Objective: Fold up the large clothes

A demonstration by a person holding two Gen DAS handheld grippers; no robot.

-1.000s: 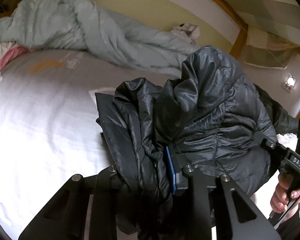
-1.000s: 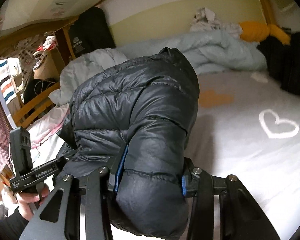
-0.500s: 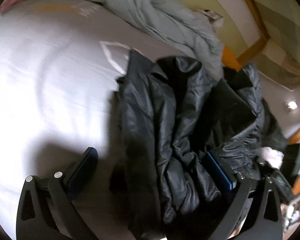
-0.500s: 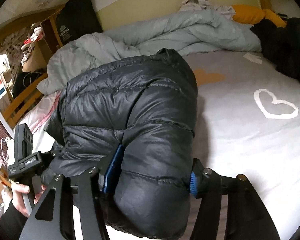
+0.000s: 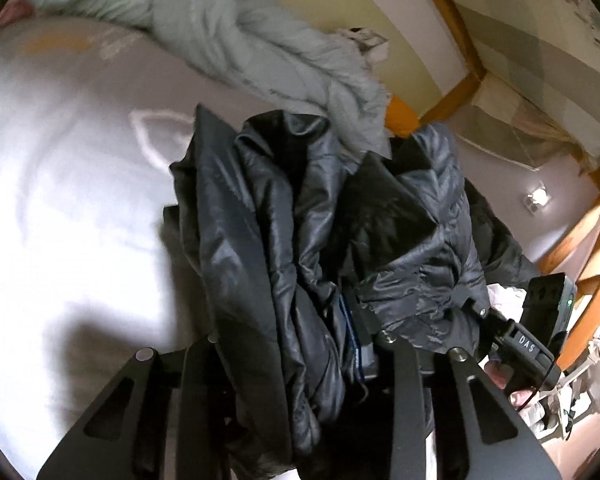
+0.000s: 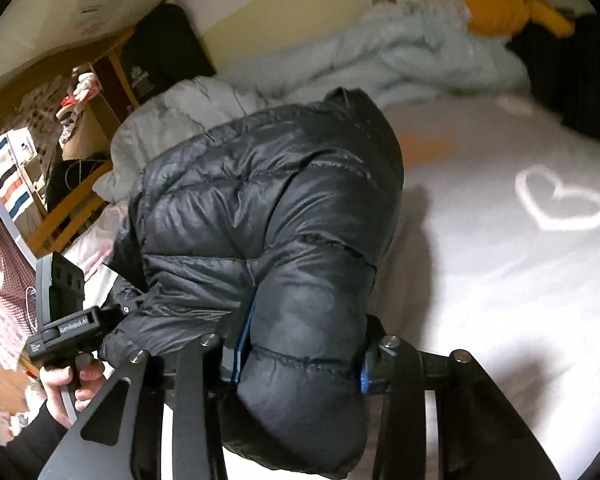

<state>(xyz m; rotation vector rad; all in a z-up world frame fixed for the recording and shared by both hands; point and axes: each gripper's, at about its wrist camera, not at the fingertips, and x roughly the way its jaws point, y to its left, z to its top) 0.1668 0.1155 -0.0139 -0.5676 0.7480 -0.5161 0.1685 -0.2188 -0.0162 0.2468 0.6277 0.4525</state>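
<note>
A black puffer jacket [image 5: 300, 232] hangs bunched over the white bed sheet [image 5: 60, 200]. My left gripper [image 5: 296, 352] is shut on a thick fold of its shiny lining. My right gripper [image 6: 300, 356] is shut on a padded end of the same jacket [image 6: 268, 208], which bulges up in front of the camera. The right gripper's body shows at the lower right of the left wrist view [image 5: 536, 344]. The left gripper's body, in a hand, shows at the lower left of the right wrist view [image 6: 64, 320].
A crumpled pale blue duvet [image 5: 268, 48] lies along the wall at the head of the bed, also in the right wrist view [image 6: 380, 60]. A white heart print [image 6: 560, 200] marks the sheet. Wooden bed frame and cluttered shelves [image 6: 60, 128] stand at the left. Dark clothes [image 6: 572, 64] lie far right.
My left gripper was open half a second ago and has shut on the jacket again. The right gripper has kept its hold while the jacket shifted slightly.
</note>
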